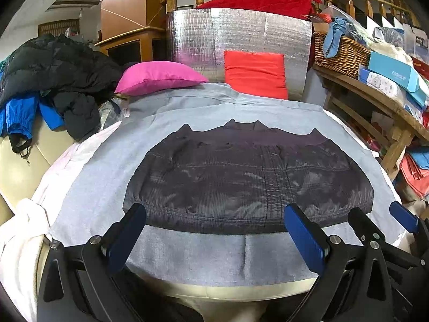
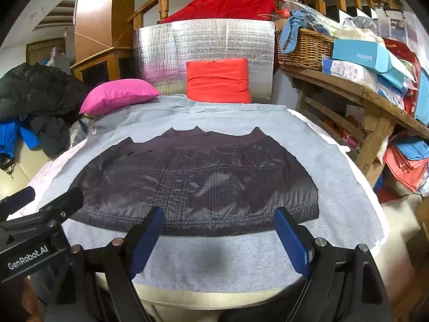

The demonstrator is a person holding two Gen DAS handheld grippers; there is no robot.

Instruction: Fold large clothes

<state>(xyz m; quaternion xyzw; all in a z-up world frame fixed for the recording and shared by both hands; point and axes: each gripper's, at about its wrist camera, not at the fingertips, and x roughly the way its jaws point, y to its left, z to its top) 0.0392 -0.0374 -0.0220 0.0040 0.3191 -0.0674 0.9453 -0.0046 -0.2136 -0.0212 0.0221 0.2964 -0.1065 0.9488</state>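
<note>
Surface: grey cloth [image 1: 80,182] spread over a cream-coloured table, cushions and a silver foil panel [image 1: 241,32] at the far end, cluttered wooden shelf to the right.
Task's thing: dark quilted jacket [image 1: 246,182] lies flat in the middle of the cloth, already folded to a compact block, its near edge just beyond both grippers.
Handling: likely light, puffy and springy; the shiny shell looks slippery, so layers may slide apart. Best taken at the near corners, pinching through all layers.
Left gripper [image 1: 217,230]: jaws spread wide, nothing between them.
Right gripper [image 2: 219,230]: jaws spread, empty, beside the left one.
Waiting pile: dark and blue garments [image 1: 53,80] heaped far left.
Writing: "FASHION" on a blue box [image 2: 362,56]; "GenRobot.AI" on the left gripper's body.
</note>
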